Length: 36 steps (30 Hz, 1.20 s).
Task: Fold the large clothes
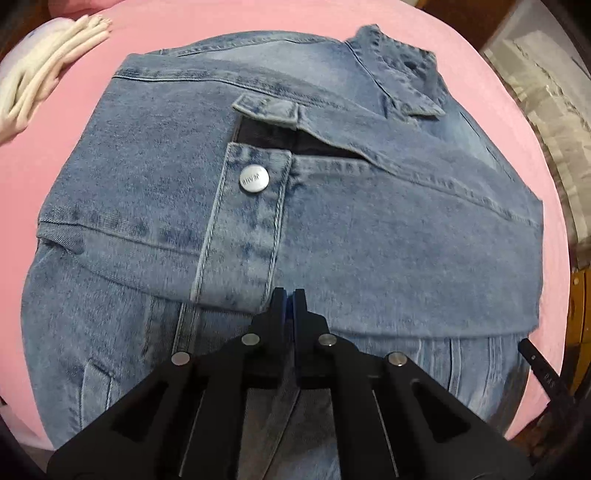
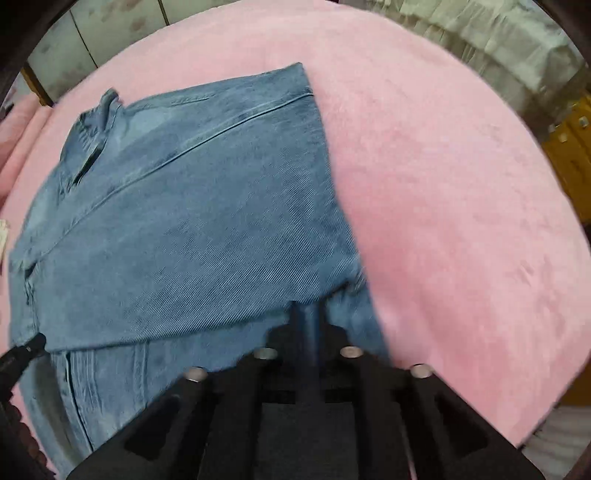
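A blue denim jacket (image 1: 155, 184) lies on a pink blanket (image 1: 258, 22), its sleeves folded across the body. A cuff with a silver button (image 1: 253, 179) points toward me; the collar (image 1: 395, 62) is at the far right. My left gripper (image 1: 289, 295) is shut, its tips at the cuff's near edge; whether it pinches cloth is unclear. In the right wrist view the jacket (image 2: 192, 229) fills the left half. My right gripper (image 2: 308, 310) is shut at the folded panel's near right corner; a grip on the denim is unclear. The left gripper's tip shows at the left edge (image 2: 22, 354).
Folded white cloth (image 1: 48, 74) lies at the far left on the blanket. The pink blanket (image 2: 461, 184) stretches wide to the right of the jacket. Pale bedding (image 2: 498, 40) and yellow furniture (image 2: 569, 147) stand beyond the blanket's right edge.
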Available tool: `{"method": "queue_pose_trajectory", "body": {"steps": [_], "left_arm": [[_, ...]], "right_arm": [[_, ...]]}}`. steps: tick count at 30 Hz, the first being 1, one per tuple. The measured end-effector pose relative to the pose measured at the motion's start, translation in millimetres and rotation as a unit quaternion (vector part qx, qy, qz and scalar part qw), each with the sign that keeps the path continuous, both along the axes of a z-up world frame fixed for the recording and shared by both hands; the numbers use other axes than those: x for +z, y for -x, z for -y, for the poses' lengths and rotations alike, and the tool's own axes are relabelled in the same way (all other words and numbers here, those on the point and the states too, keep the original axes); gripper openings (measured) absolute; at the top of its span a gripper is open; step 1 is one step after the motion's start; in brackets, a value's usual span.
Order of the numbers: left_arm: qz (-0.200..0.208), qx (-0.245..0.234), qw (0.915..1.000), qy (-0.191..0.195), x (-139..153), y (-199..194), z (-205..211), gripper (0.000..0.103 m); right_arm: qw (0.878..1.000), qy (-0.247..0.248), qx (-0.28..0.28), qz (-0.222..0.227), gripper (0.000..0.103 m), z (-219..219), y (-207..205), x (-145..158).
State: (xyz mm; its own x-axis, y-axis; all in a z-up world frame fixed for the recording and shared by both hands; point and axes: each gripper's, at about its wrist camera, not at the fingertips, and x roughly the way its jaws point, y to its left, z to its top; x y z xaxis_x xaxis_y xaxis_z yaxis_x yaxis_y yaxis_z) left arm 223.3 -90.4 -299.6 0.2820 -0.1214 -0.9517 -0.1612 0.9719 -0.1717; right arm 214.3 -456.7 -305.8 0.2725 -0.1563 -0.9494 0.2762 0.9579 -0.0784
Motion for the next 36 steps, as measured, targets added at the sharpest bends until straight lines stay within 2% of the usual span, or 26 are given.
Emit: {"method": "queue_pose_trajectory", "body": {"steps": [1,2,4,6,8,10,13,17,19,22,28,33,36], "left_arm": [[-0.008,-0.006,0.9999,0.002,2,5,-1,0.004],[-0.022,-0.009,0.9997,-0.002,2,10,-2,0.024],[-0.055,-0.008,0.9984,-0.008,2,24,-10,0.046],[-0.056,-0.014,0.9983,-0.008,8,38,-19,0.046],[-0.061,-0.034,0.9973,-0.024,14,51,-23,0.046],[-0.065,-0.041,0.9964,-0.036,19,68,-30,0.047],[-0.07,-0.043,0.9959,-0.037,25,89,-40,0.057],[-0.056,-0.04,0.9967,-0.045,35,117,-52,0.068],[-0.043,-0.044,0.9977,-0.03,37,132,-57,0.069],[-0.026,-0.047,0.9985,-0.014,42,150,-65,0.07],[0.02,-0.041,0.9989,-0.013,58,176,-77,0.073],[0.018,-0.046,0.9984,-0.027,63,185,-76,0.075],[0.013,-0.048,0.9979,-0.041,61,194,-75,0.075]], "right_arm": [[1.0,0.002,0.001,0.005,0.023,-13,8,4],[1.0,0.007,0.004,0.01,0.028,-27,18,8],[1.0,0.016,0.014,0.016,0.037,-59,33,13],[0.999,0.024,0.028,0.023,0.049,-89,49,19],[0.998,0.027,0.048,0.029,0.06,-115,68,25],[0.997,0.031,0.069,0.028,0.065,-145,84,31],[0.995,0.02,0.09,0.028,0.075,-177,105,39],[0.994,0.018,0.108,0.025,0.077,-206,122,50],[0.994,0.021,0.105,0.025,0.077,-216,129,54],[0.996,0.0,0.087,0.032,0.079,-215,134,56],[0.995,-0.055,0.061,0.05,0.083,-207,149,52],[0.992,-0.094,0.043,0.078,0.084,-193,171,59],[0.991,-0.096,0.042,0.08,0.084,-184,178,63]]}}
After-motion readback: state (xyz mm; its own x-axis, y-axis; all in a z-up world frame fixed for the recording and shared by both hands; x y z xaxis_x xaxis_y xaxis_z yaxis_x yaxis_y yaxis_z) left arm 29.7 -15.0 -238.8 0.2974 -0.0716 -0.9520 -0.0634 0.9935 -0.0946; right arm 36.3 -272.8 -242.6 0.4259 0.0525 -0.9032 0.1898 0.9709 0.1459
